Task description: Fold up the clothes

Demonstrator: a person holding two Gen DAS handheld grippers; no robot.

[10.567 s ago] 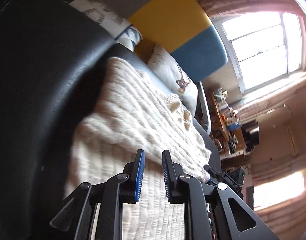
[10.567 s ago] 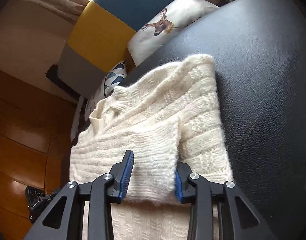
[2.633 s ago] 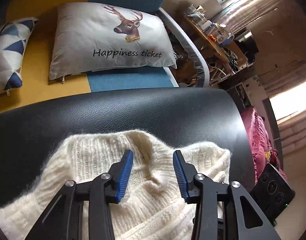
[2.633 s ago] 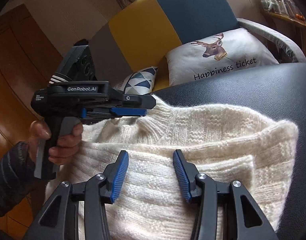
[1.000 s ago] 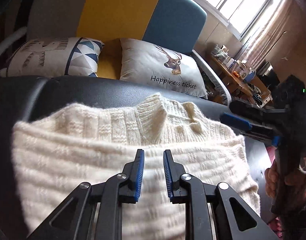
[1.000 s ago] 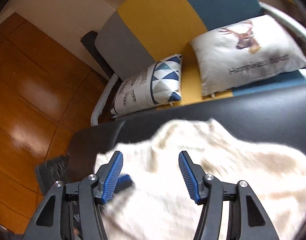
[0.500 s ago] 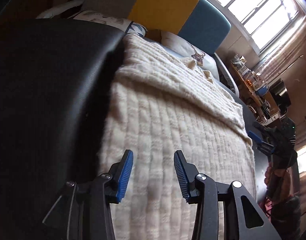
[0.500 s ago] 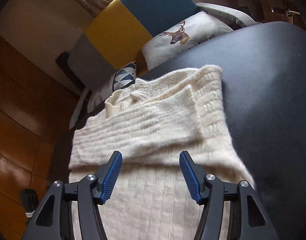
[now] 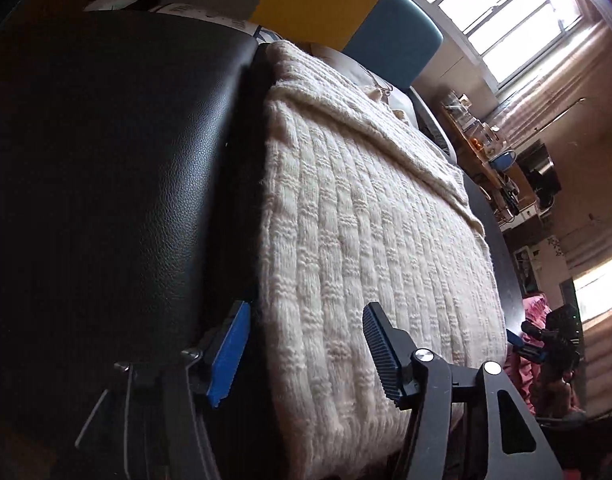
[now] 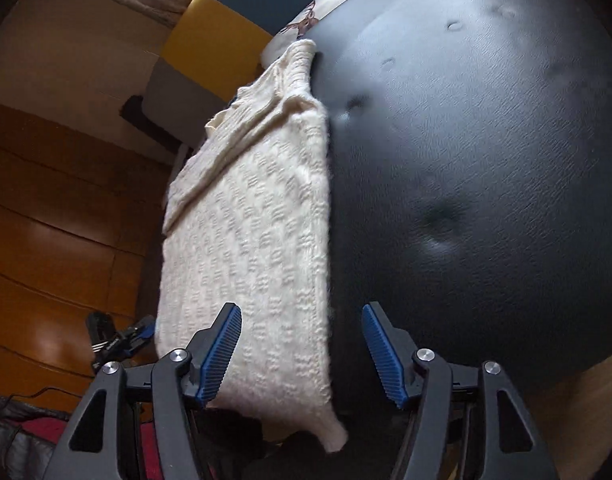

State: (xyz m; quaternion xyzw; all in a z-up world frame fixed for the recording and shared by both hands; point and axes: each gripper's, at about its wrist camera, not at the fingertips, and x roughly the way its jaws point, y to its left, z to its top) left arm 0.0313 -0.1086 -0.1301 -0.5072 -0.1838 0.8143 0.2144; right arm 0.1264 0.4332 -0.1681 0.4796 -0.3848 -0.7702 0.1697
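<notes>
While both pairs of tongs stand wide open and grip nothing, the cream knitted sweater (image 9: 370, 240) lies flat on the black padded surface (image 9: 118, 184), its sleeves folded in across the upper part near the collar.

Seen from the left wrist, the left tongs (image 9: 306, 354) sit at the near left corner of the sweater: the left blue pad is over bare black leather just beside the garment's edge, and the right pad is over the knit. Whether either pad touches the fabric cannot be told. The sweater's near hem hangs a little over the near edge of the surface. At the far right of this view the other handheld device (image 9: 546, 344) shows, small and dark, past the sweater's right edge.

Seen from the right wrist, the right tongs (image 10: 302, 354) straddle the sweater's near right corner (image 10: 258, 248): the left pad is over the knit, the right pad over the black surface (image 10: 486, 168). The corner of the hem droops below the edge, between the fingers. At the lower left of this view the left device (image 10: 118, 340) shows against the wooden floor (image 10: 46, 248).

Beyond the surface stands a sofa (image 9: 338, 4) with grey, yellow and blue panels, with cushions (image 10: 302, 28) partly hidden behind the sweater. A bright window (image 9: 502, 12) is at the far right.
</notes>
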